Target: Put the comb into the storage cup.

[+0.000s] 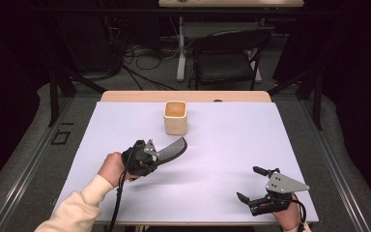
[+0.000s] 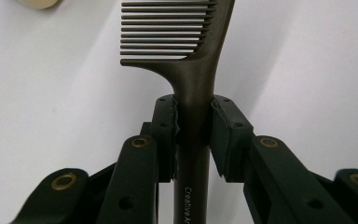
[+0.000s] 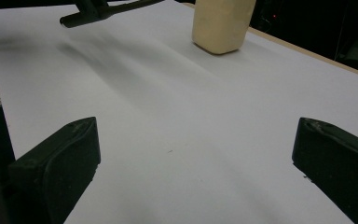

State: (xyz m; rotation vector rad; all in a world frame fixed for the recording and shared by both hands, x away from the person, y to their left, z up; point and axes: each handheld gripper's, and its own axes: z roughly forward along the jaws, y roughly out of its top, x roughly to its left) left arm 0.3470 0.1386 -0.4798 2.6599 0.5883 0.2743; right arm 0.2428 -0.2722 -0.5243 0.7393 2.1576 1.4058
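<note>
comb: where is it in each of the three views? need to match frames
High view: comb left of centre, above the white mat, handle clamped in the left gripper, teeth end towards the cup.
Left gripper view: comb centre, rising from between the jaws, teeth at top.
Right gripper view: comb along the top edge, left of centre.
Shared landmark: the beige cup.

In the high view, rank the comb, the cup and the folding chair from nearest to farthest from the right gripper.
From the right gripper, open at the table's near right corner:
1. Comb, up and left, clamped in the left gripper.
2. Cup, farther back, mid-table.
3. Folding chair, on the floor beyond the table.
</note>
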